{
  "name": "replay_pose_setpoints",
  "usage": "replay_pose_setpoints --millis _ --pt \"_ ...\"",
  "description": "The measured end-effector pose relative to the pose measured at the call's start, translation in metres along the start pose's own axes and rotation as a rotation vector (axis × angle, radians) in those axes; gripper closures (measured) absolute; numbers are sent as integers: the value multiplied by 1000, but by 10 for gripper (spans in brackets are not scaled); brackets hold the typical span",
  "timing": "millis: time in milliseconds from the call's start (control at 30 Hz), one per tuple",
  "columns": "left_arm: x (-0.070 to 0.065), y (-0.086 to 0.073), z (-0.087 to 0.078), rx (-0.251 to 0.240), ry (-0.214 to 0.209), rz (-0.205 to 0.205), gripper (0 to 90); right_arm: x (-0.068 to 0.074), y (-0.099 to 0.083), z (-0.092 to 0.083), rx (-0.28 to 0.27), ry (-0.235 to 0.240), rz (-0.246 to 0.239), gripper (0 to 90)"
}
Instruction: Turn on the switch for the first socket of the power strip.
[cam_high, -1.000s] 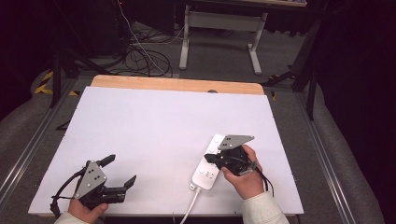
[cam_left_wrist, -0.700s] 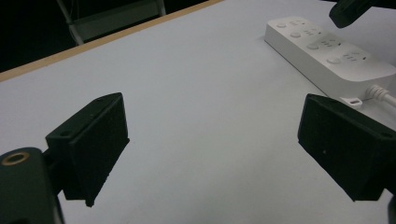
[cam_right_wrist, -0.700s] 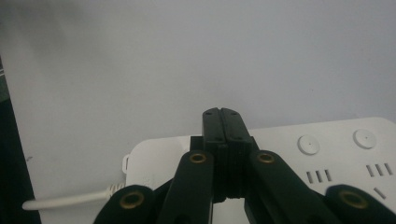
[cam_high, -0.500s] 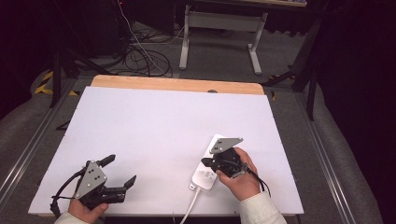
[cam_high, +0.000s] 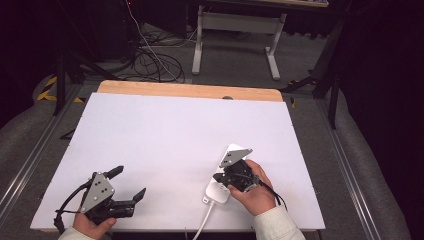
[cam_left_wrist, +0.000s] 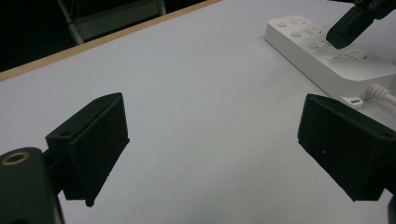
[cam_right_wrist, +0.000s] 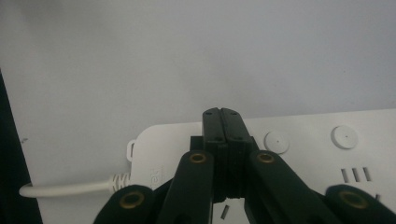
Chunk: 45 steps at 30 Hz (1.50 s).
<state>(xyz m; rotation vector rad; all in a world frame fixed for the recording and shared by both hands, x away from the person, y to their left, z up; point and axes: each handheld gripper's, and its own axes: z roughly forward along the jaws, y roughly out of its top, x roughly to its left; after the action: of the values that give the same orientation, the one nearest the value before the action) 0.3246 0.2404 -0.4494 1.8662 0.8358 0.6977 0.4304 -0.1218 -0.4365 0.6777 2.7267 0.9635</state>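
Observation:
A white power strip (cam_high: 218, 192) lies on the white tabletop (cam_high: 175, 135) at the near right, and its cable (cam_high: 202, 227) runs off the front edge. My right gripper (cam_high: 217, 177) is shut with nothing between its jaws. Its tips rest over the strip's top face (cam_right_wrist: 299, 154), beside a round button (cam_right_wrist: 276, 141). From the left gripper view these tips (cam_left_wrist: 337, 37) sit just on or above the strip (cam_left_wrist: 322, 58); whether they touch I cannot tell. My left gripper (cam_high: 129, 184) stands open at the near left, its pads (cam_left_wrist: 93, 142) wide apart over bare table.
A wooden strip (cam_high: 190, 91) edges the table's far side. Beyond it on the floor are a tangle of cables (cam_high: 150, 62) and a metal stand's legs (cam_high: 235, 37). Metal rails (cam_high: 30, 160) run along both sides.
The right gripper has shifted a little leftward and toward me along the power strip, with its grey plate following. The left gripper has stayed put.

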Motion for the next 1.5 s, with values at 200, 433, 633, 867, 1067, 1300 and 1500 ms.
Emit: replay_pose_setpoints --millis 200,433,633,867,1067,1300,1500 --pt "0 0 0 1 1 3 93 2 0 4 21 9 -10 900" --pt "0 0 0 1 2 3 94 4 0 6 20 4 -23 900" --pt "0 0 0 -1 2 3 94 6 1 10 34 2 -29 900" --pt "0 0 0 0 3 5 94 8 0 10 32 -13 -42 900" --pt "0 0 0 1 3 5 94 11 -1 11 32 -25 -46 900" --pt "-1 0 0 1 1 3 94 11 -1 12 33 -42 -30 900" --pt "0 0 0 1 3 7 94 12 -2 13 25 -45 -20 900"
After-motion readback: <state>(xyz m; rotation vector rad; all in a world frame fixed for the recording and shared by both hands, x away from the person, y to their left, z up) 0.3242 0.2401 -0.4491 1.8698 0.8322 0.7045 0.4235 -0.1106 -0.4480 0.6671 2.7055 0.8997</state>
